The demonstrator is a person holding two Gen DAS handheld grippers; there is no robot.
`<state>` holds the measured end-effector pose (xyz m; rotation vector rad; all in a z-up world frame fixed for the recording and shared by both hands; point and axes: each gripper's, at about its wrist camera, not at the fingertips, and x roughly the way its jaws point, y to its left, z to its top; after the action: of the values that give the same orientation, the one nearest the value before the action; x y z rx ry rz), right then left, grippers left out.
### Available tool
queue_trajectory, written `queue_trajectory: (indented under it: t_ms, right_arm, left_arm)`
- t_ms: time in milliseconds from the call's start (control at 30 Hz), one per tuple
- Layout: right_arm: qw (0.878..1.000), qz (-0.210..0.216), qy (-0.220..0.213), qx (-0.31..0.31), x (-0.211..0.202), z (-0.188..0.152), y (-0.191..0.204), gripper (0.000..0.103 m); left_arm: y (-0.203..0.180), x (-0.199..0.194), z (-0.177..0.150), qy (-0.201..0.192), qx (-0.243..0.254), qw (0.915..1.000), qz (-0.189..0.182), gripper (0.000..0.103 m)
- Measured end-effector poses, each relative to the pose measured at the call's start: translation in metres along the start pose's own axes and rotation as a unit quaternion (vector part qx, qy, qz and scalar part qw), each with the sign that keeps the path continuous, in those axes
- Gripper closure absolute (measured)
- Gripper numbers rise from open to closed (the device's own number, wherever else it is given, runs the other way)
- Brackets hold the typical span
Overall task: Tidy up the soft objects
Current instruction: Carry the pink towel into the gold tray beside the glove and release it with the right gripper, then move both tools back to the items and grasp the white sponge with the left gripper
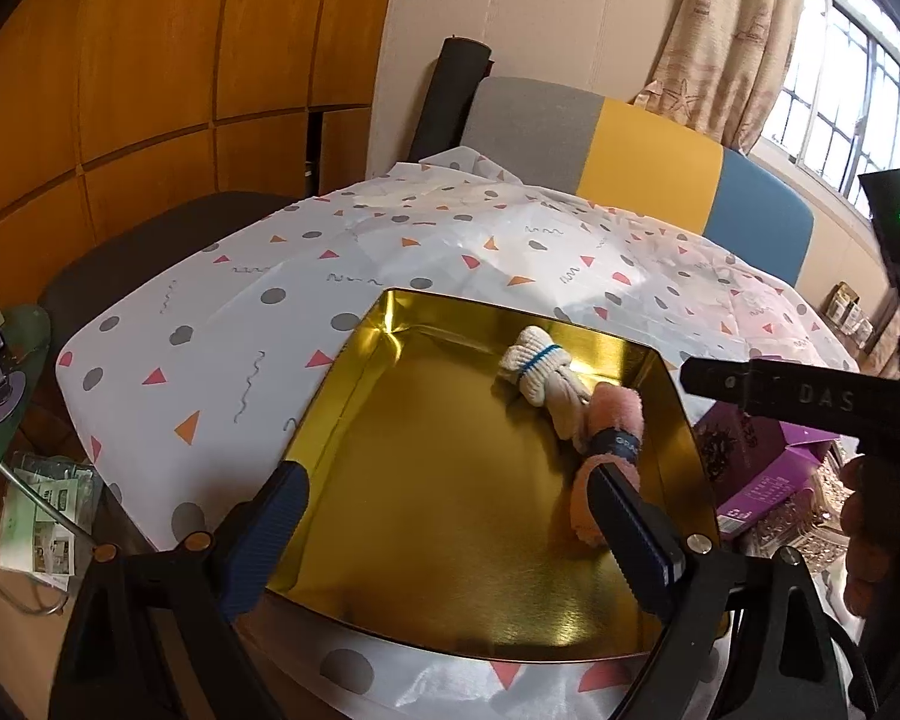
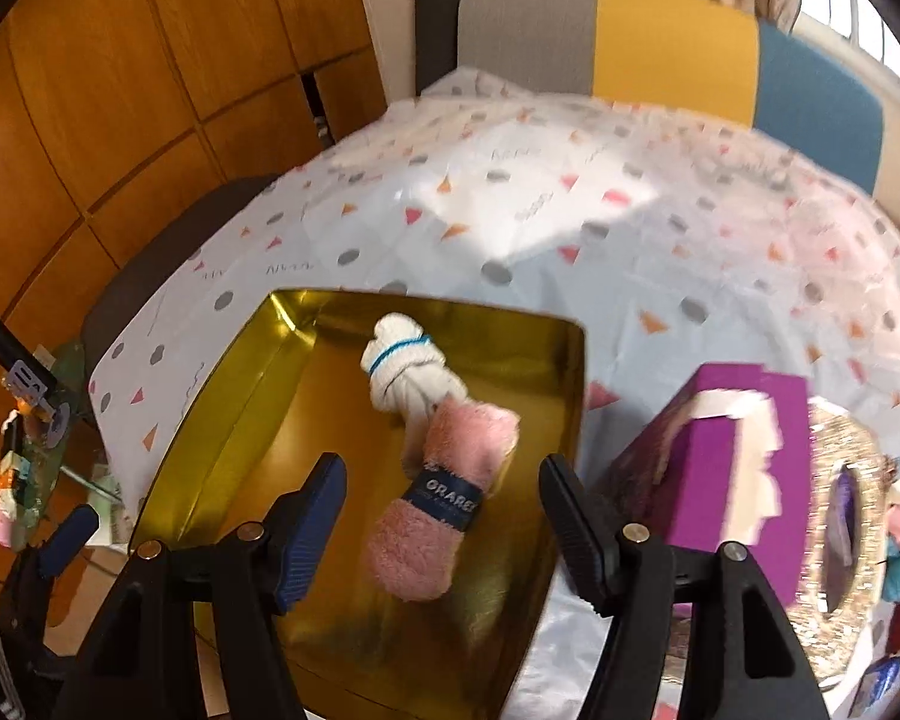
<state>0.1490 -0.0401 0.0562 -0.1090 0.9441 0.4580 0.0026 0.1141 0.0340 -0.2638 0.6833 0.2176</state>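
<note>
Both tongs [image 1: 450, 516] [image 2: 444, 510] agape, empty; pink sock [image 2: 444, 498], white bundle [image 2: 408, 366] in gold tin [image 2: 228, 384]; purple box [image 2: 732, 456] beside.

A table carries everything, and a white plastic tablecloth [image 2: 600, 252] with grey dots and pink and orange triangles covers it fully. On the cloth, at the 6 o'clock side of the table, stands a shallow golden metal tray [image 2: 222, 396]. At 3 o'clock from the tray, just beside its edge, a purple cardboard box [image 2: 744, 420] stands on the cloth. Further toward 3 o'clock, touching or nearly touching the box, there is a woven straw basket [image 2: 858, 516].
</note>
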Motion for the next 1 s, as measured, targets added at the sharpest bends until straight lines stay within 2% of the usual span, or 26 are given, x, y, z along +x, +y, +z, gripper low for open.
queue_trajectory:
  t_ms: [167, 400, 700, 1000]
  right_arm:
    - [0.996, -0.058, -0.061, -0.011, -0.031, -0.014, 0.0, 0.035]
    - [0.985, -0.121, -0.12, 0.021, -0.068, -0.039, -0.023, 0.035]
    - [0.973, -0.165, -0.151, 0.06, -0.105, -0.071, -0.064, 0.035]
    - [0.962, -0.196, -0.158, 0.106, -0.127, -0.096, -0.107, 0.035]
  left_arm:
    - [-0.015, -0.006, -0.001, -0.002, 0.022, 0.9996, -0.018, 0.008]
    - [-0.045, -0.015, -0.006, -0.003, 0.066, 0.9966, -0.05, 0.008]
    - [-0.078, -0.024, -0.016, -0.001, 0.108, 0.9914, -0.074, 0.008]
    - [-0.108, -0.031, -0.024, -0.002, 0.147, 0.9845, -0.096, 0.008]
